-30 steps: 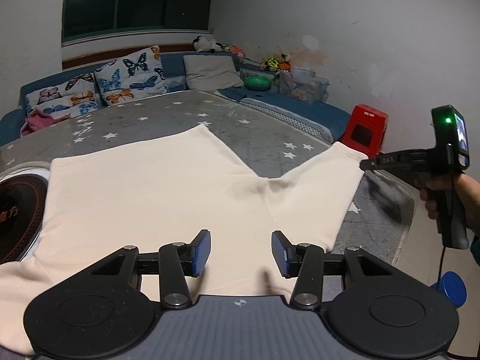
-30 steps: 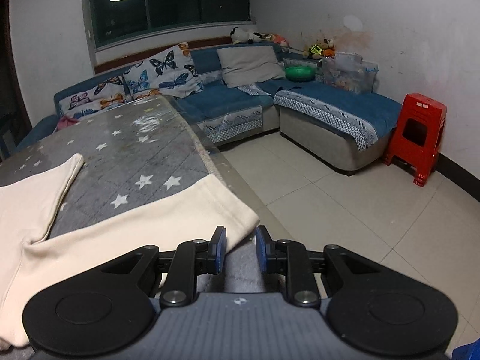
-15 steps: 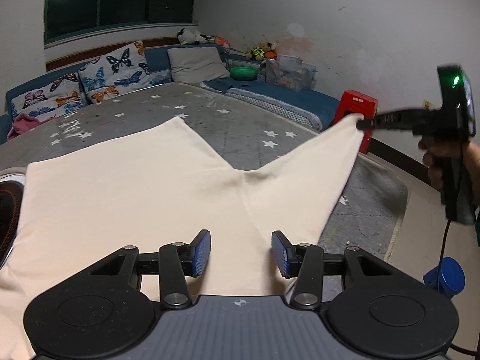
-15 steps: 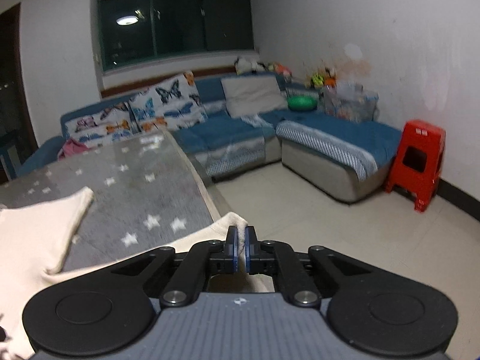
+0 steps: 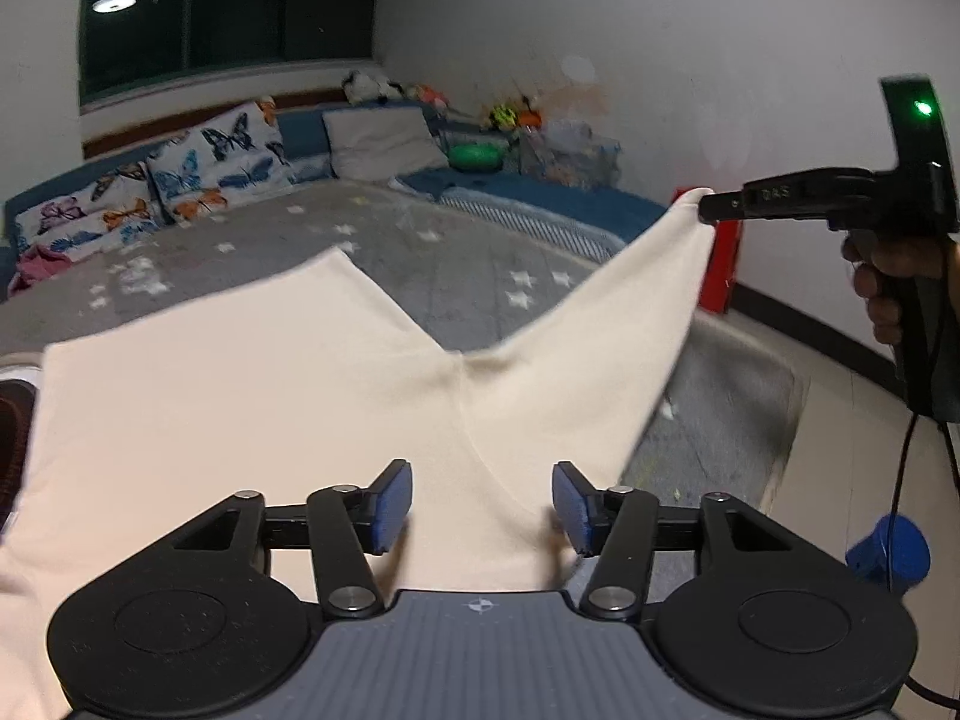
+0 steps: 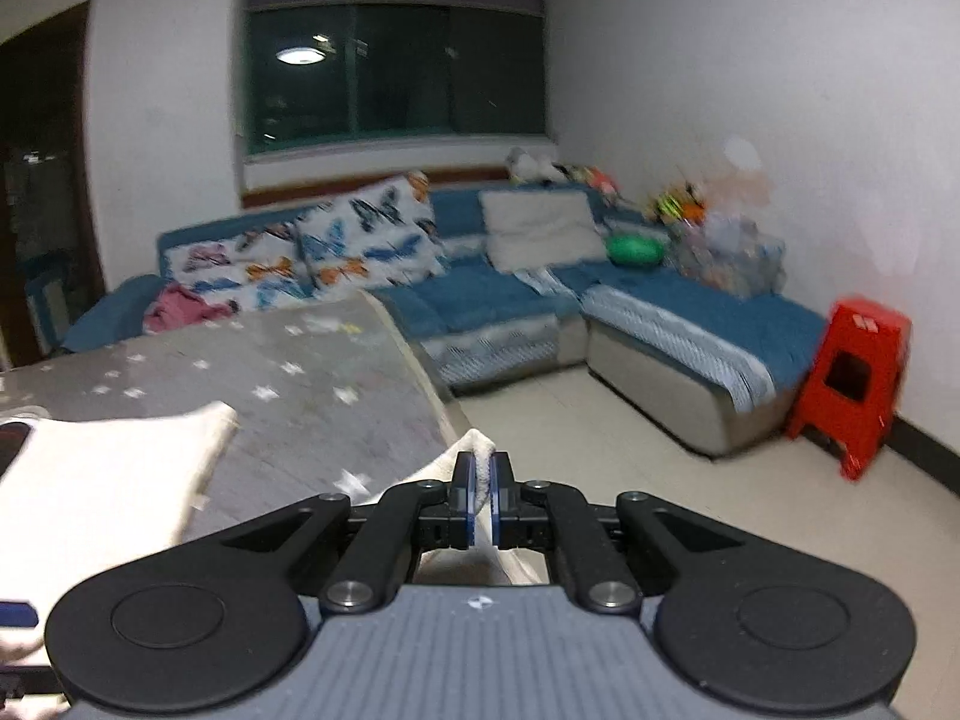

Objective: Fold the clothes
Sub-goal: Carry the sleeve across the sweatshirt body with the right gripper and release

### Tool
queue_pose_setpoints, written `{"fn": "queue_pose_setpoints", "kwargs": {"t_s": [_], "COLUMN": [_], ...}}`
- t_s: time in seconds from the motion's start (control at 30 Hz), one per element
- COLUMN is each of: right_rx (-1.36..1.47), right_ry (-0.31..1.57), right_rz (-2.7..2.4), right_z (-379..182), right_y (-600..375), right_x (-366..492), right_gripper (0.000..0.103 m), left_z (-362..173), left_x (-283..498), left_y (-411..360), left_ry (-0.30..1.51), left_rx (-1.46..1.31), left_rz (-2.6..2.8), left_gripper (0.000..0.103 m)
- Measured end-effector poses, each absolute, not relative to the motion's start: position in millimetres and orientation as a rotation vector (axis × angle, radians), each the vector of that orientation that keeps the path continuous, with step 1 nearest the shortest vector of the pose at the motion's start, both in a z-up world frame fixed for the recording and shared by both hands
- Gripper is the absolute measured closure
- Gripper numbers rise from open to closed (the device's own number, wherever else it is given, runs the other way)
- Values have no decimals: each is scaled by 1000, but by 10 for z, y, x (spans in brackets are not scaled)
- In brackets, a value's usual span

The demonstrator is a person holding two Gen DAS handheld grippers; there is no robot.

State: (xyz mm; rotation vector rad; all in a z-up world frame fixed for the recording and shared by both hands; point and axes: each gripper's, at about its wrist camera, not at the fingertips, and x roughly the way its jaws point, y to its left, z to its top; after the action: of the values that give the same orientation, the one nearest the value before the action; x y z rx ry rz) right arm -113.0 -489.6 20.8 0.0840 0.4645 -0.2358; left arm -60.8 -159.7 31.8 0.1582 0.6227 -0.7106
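- Right gripper (image 6: pixel 481 501) gone from slightly parted around the cloth edge to clamped on the corner of the cream garment (image 5: pixel 252 396).
- Clamped leg end (image 5: pixel 672 252) raised off the grey star-print table cover (image 5: pixel 456 264), now hanging taut toward 2 o'clock in the left wrist view, up against the red stool (image 5: pixel 720 264).
- Fabric below that end lifted clear of the table edge, formerly flat.
- Right wrist view risen, more floor and sofa (image 6: pixel 660 300) exposed.

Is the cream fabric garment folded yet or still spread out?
Spread out: cream fabric garment lies mostly flat on the table; right gripper lifts one end.
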Motion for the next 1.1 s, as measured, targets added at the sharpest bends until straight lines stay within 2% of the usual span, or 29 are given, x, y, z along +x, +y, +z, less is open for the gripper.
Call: {"fn": "queue_pose_setpoints", "kwargs": {"t_s": [0.27,0.5,0.73,1.03,1.1], "right_rx": [-6,-56,-116,-195,-189], "right_ry": [377,359,429,600,619], "right_rz": [1,259,480,652,681], "right_z": [773,980,785,147,82], "right_y": [-4279,-3475,-2660,-1950,-1912], "right_x": [-1150,-1011,-755,-673,-692], "right_gripper": [99,99,99,99,95], "left_z": [472,447,409,362,353], "left_x": [-549,-583,-691,-770,-776], "left_y": [-960,-382,-26,152,135], "left_ry": [592,594,594,600,602], "left_rx": [65,1,-52,-89,-87], "left_rz": [-547,-396,-318,-287,-293], "left_gripper": [45,45,45,45,45]}}
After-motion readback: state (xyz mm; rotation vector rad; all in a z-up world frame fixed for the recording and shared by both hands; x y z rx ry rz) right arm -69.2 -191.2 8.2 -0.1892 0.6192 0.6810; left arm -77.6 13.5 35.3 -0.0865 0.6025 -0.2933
